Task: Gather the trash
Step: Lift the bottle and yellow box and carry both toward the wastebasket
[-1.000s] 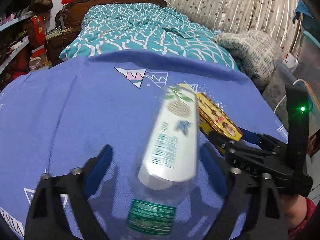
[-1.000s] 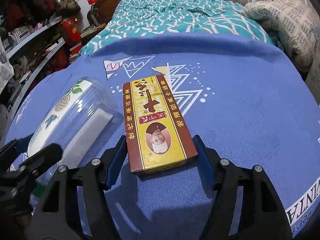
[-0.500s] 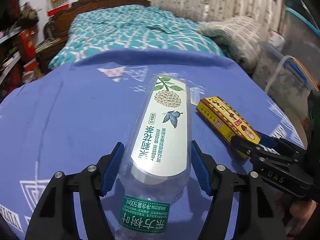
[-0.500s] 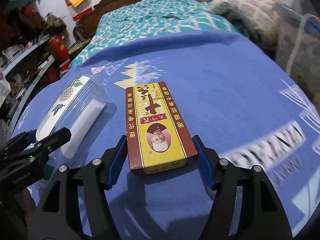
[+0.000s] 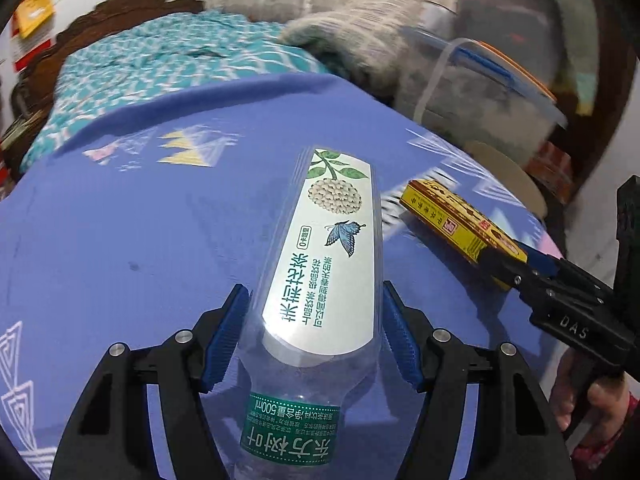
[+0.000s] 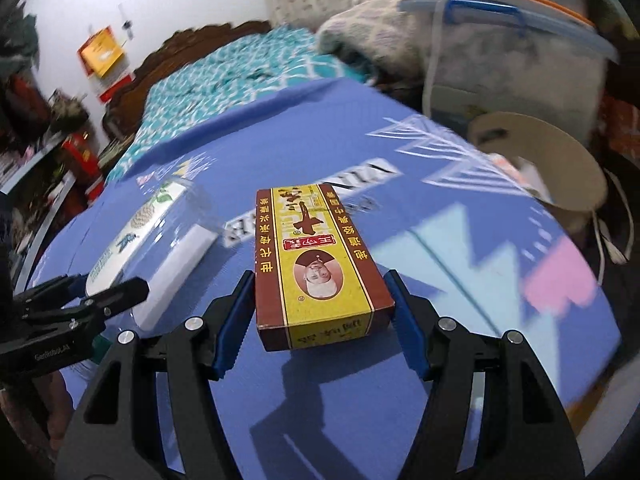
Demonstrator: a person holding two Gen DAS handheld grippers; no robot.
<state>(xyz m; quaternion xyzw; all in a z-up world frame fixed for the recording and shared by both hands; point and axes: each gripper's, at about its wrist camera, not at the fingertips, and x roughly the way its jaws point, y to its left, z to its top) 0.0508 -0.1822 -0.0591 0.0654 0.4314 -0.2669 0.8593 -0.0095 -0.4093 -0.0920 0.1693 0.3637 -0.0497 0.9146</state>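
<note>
The left gripper (image 5: 314, 334) is clamped on the empty bottle (image 5: 320, 280), which lies lengthwise between its jaws; the right gripper (image 6: 322, 314) pinches the yellow box (image 6: 316, 264) by its sides; the smooth bottle may slip forward out of the pads if tilted.

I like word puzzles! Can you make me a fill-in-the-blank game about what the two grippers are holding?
1. The left hand-held gripper is closed on a clear plastic ____.
2. The right hand-held gripper is closed on a yellow and brown ____.
3. The bottle's lower label is colored ____.
4. The cloth under both things is colored ____.

Missing words: bottle; box; green; blue
</note>
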